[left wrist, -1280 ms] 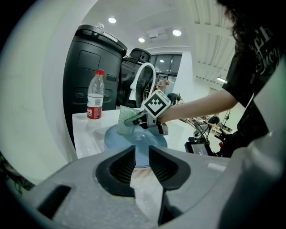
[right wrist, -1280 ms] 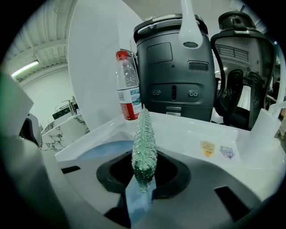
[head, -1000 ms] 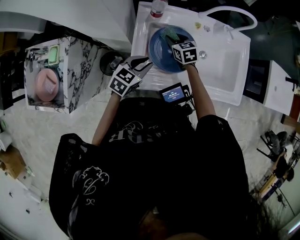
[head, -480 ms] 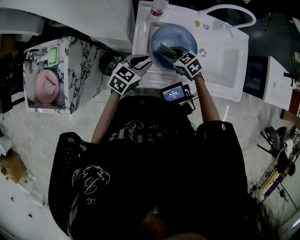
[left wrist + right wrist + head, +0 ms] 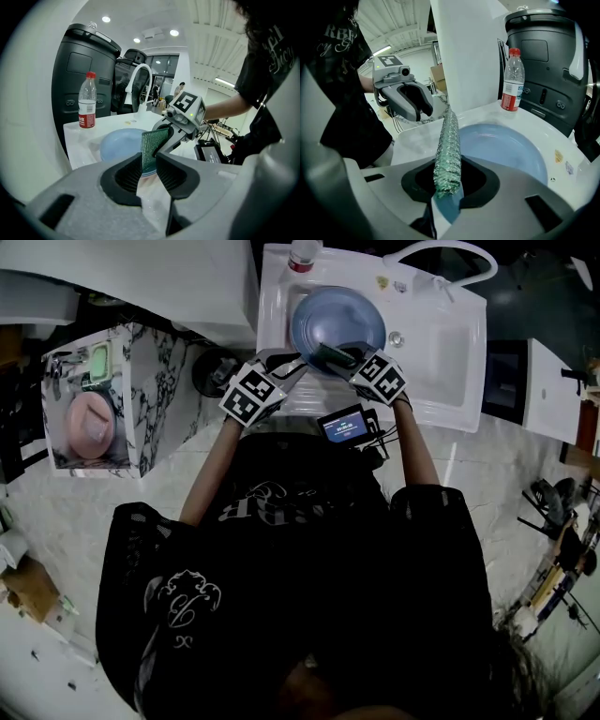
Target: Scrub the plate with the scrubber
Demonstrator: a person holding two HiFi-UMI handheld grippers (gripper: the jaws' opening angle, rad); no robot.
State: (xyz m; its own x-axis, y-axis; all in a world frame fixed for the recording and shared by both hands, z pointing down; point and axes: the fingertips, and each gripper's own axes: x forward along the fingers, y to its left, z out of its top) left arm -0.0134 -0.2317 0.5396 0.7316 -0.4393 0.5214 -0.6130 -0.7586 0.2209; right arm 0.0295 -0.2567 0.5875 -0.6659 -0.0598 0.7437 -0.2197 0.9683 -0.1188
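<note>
Head view dim; ceiling spots (image 5: 174, 33) bright; fisheye edges warped.

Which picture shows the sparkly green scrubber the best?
The right gripper view: the scrubber is close up, edge-on, pinched in the right hand-held gripper. The left gripper view shows its flat green face; the head view, only a small dark shape.

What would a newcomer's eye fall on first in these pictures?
A blue plate lies in the white sink. The right gripper is shut on a green scrubber, held over the plate's near edge. A red-capped bottle stands at the sink's back corner.
</note>
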